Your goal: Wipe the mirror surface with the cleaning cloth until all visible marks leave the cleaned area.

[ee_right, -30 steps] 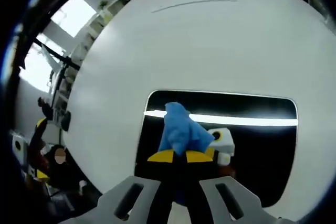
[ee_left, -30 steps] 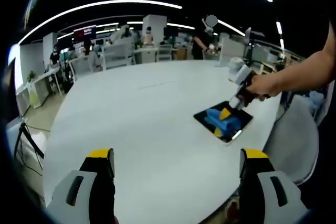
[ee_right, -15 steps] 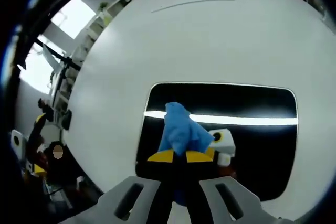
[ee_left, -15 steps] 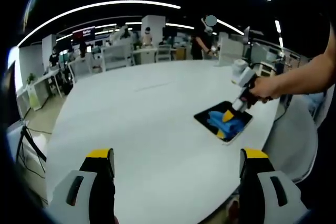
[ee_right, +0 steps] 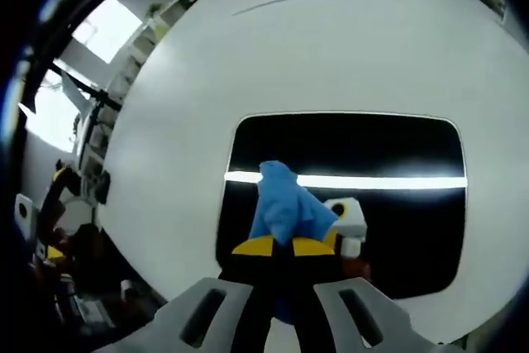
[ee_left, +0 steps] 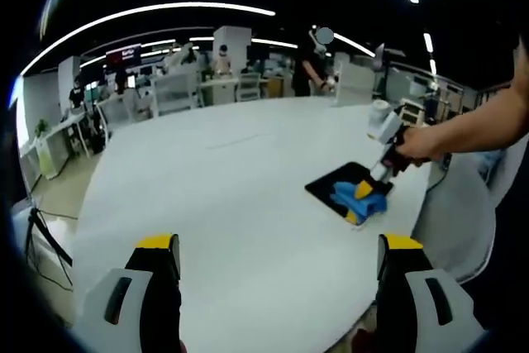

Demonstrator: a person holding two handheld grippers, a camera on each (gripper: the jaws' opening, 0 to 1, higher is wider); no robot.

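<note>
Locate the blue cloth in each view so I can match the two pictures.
Left gripper view: the cloth lies right of centre, on the mirror near the table's far right edge, under the right gripper.
Right gripper view: the cloth sits low at centre, pinched between the right gripper's yellow-tipped fingers over the mirror.
Shared landmark: the dark rectangular mirror on the white table.

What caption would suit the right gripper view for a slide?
Right hand-held gripper presses a blue cleaning cloth onto the dark mirror lying on a white table.
</note>
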